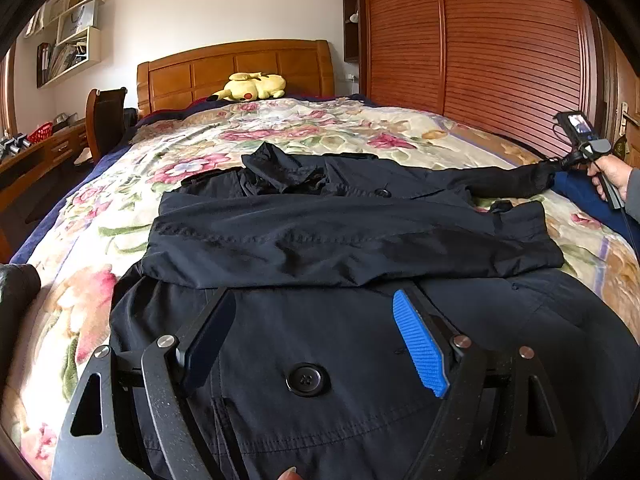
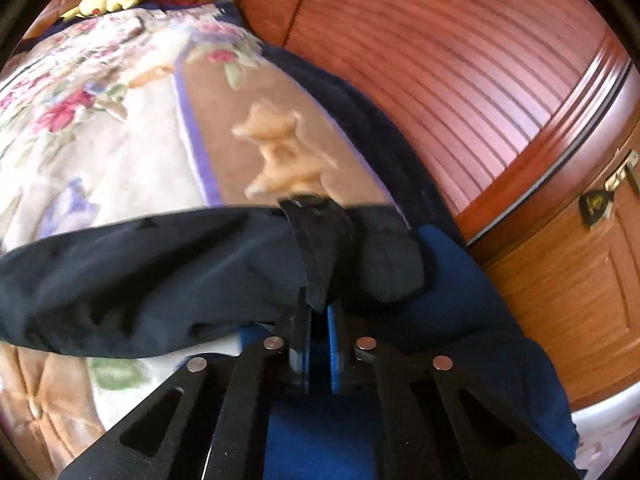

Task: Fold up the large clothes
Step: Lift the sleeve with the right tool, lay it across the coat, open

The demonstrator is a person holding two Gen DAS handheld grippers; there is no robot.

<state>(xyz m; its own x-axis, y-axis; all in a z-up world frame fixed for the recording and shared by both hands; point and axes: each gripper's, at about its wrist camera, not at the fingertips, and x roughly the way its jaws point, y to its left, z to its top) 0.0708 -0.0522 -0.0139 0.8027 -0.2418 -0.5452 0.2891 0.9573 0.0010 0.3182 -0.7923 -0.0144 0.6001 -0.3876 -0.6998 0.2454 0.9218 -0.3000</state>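
- Nearest your left tool (image 1: pixel 312 320) is the coat's (image 1: pixel 352 232) front panel with a large black button (image 1: pixel 307 379) on it; the tool's fingers are spread wide with nothing between them, hovering just above the cloth.
- The coat lies across the floral bedspread (image 1: pixel 280 120) on the bed, one part already folded over its middle, the collar bunched at the far side, and one sleeve (image 1: pixel 504 182) stretched out to the right.
- Your right tool (image 2: pixel 318 312) is closed tight on the sleeve's cuff (image 2: pixel 320 248), by the cuff strap as far as the blurred right-wrist view lets you judge, near the bed's right edge.
- Expect a thin, soft, limp fabric with a slight sheen: light overall, probably somewhat slippery, and it will sag and crease wherever you leave it unsupported.
- Take hold at doubled edges: cuffs, hems, seams, the button placket. A pinch on a single flat layer is likelier to slide out.
- Carry the sleeve low across the body, so its trailing length does not drag the folded part askew.
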